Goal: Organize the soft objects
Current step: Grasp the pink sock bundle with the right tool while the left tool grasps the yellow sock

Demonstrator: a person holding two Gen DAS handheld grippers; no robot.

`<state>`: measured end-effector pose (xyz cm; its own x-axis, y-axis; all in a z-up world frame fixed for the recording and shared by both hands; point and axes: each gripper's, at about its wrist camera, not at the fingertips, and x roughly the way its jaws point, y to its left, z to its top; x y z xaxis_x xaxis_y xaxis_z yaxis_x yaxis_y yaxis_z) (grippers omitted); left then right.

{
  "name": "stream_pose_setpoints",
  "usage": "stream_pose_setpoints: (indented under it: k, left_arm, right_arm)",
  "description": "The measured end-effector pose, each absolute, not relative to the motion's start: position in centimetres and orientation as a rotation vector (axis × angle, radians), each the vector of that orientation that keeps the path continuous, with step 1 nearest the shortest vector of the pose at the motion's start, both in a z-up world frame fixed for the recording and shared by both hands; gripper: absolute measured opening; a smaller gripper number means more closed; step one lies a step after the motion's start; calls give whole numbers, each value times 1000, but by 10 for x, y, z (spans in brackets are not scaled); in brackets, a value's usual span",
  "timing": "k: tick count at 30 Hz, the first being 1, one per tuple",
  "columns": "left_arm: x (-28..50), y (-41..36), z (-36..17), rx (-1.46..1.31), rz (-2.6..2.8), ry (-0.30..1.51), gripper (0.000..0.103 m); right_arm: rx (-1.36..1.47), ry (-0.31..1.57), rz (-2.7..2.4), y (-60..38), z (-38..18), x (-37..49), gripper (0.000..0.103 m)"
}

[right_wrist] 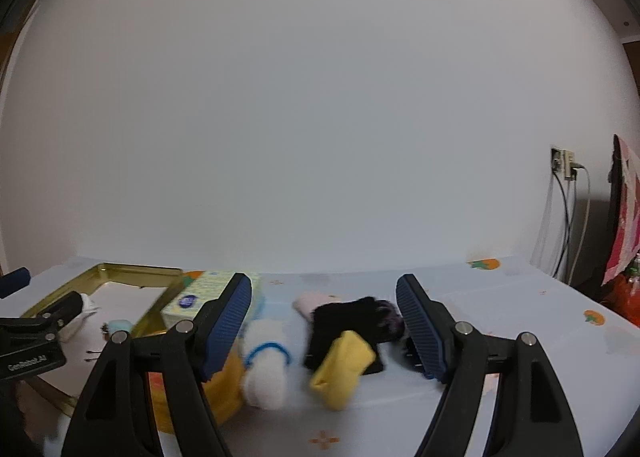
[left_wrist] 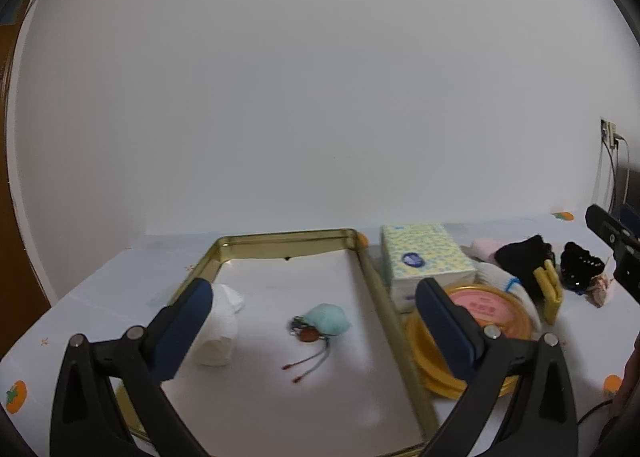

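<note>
Left tongs (left_wrist: 314,297) stand apart, empty, above the gold tray (left_wrist: 280,237), where a mint pouch (left_wrist: 327,319) lies at lower centre. Right tongs (right_wrist: 324,297) gape, empty, over the yellow sock (right_wrist: 340,369) and white roll (right_wrist: 266,369) on the surface (right_wrist: 520,297).

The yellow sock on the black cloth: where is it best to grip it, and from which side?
Probably grip the yellow sock at its thick near end, coming from the front with the open right gripper. That end hangs off the black cloth toward the camera, free on both sides.
</note>
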<state>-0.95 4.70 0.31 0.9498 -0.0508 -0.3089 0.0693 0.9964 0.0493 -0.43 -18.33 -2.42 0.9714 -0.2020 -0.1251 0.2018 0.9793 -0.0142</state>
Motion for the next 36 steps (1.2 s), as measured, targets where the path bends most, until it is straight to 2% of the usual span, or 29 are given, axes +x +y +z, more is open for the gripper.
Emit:
stream_pose_setpoints:
  k: [23, 27, 36]
  left_arm:
    - [-15, -55, 1, 99, -246, 360, 103]
    - [-16, -79, 0, 122, -285, 368, 103]
    - [-12, -141, -7, 288, -339, 411, 103]
  right_arm:
    - [76, 178, -476, -332, -25, -15, 77]
    - [133, 266, -445, -353, -32, -7, 77]
    - [176, 629, -169, -355, -61, 44, 77]
